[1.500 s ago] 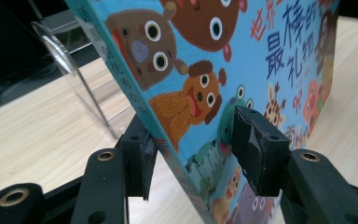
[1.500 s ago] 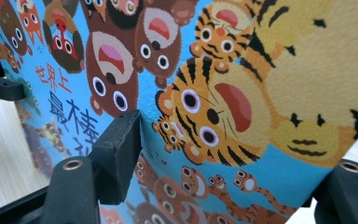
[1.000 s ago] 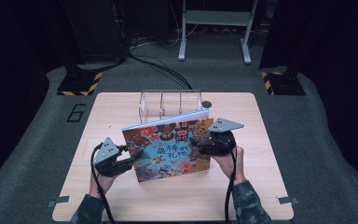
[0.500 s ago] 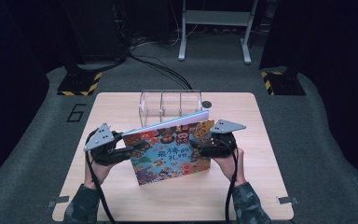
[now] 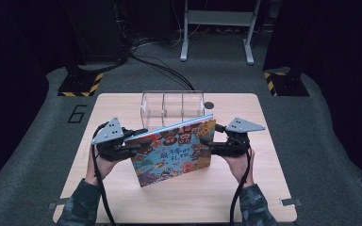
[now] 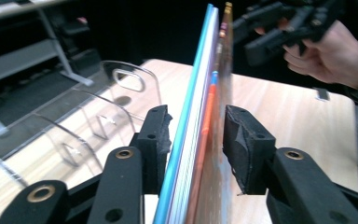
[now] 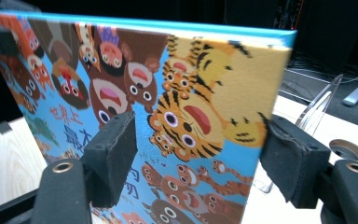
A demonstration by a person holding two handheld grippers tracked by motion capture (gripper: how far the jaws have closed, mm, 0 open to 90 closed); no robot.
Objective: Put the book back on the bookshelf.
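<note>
A colourful picture book (image 5: 174, 150) with cartoon animals and a blue back cover stands tilted on one lower corner on the wooden table (image 5: 122, 202). My left gripper (image 5: 139, 141) is at its upper left edge. In the left gripper view the book (image 6: 200, 116) runs edge-on between the pads, and the left gripper (image 6: 198, 126) is shut on it. My right gripper (image 5: 213, 141) is at the book's right edge. In the right gripper view the right gripper (image 7: 200, 140) stands wide open, with the front cover (image 7: 191, 107) facing the camera across both pads.
A clear acrylic rack (image 5: 172, 101) with upright dividers stands just behind the book, near the table's far edge. A round hole (image 5: 209, 105) lies in the tabletop to the rack's right. Dark floor, cables and a metal stand surround the table.
The left gripper has moved up from the book's lower left side to its upper left edge and closed on it. The book has tipped more upright. The right gripper has barely moved.
</note>
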